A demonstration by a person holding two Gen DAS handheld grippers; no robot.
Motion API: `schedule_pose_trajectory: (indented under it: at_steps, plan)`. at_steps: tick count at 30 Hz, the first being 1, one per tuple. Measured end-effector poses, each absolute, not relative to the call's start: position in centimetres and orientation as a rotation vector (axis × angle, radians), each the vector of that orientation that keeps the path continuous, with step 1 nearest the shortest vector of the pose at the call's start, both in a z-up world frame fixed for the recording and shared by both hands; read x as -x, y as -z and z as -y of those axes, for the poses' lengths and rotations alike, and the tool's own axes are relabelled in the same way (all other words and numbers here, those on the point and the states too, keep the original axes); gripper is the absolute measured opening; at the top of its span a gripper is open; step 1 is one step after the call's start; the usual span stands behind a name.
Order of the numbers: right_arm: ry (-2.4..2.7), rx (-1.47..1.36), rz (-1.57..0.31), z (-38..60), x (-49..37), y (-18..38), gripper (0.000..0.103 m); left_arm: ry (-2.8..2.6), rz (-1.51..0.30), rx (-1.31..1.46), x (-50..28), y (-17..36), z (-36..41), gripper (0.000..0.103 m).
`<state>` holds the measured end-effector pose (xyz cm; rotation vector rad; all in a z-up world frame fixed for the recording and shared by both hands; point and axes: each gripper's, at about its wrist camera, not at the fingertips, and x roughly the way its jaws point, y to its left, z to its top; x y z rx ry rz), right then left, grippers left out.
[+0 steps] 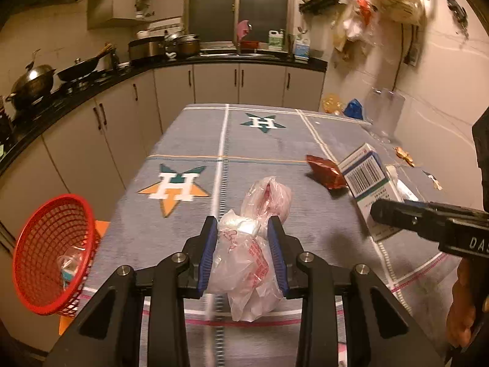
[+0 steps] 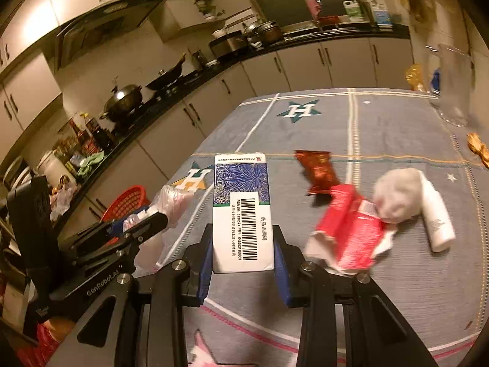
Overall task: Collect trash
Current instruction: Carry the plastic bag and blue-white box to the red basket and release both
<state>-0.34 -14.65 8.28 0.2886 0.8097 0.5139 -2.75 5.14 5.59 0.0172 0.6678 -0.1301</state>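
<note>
My left gripper (image 1: pixel 243 226) is shut on a crumpled clear plastic bag (image 1: pixel 244 263) with red print, held above the grey tablecloth (image 1: pixel 198 140). My right gripper (image 2: pixel 243 235) is shut on a white and blue medicine box (image 2: pixel 241 214) with a barcode; that box also shows in the left wrist view (image 1: pixel 366 180). A red mesh basket (image 1: pixel 52 253) stands off the table's left edge with some trash inside. On the table lie a dark red snack wrapper (image 2: pixel 318 171), a red carton (image 2: pixel 351 232), a crumpled tissue ball (image 2: pixel 397 195) and a white bottle (image 2: pixel 437 217).
A clear glass jar (image 2: pixel 455 85) stands at the table's far right, with gold wrappers (image 2: pixel 478 148) nearby. A black kitchen counter (image 1: pixel 91 82) with woks and pots runs along the left and back. Bags hang on the right wall (image 1: pixel 382 3).
</note>
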Motion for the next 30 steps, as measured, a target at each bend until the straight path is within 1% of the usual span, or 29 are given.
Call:
schedule_pose_trajectory:
  at_steps: [18, 30]
  plan:
    - [-0.677, -0.129, -0.873, 2.1, -0.7, -9.0, 0.038, -0.066, -0.628, 0.088, 4.3, -6.1, -17.7, 0.033]
    - [-0.765, -0.051, -0.898, -5.7, -1.6, -9.2, 0.038, -0.172, -0.634, 0.127, 5.1, -5.2, -24.6, 0.033]
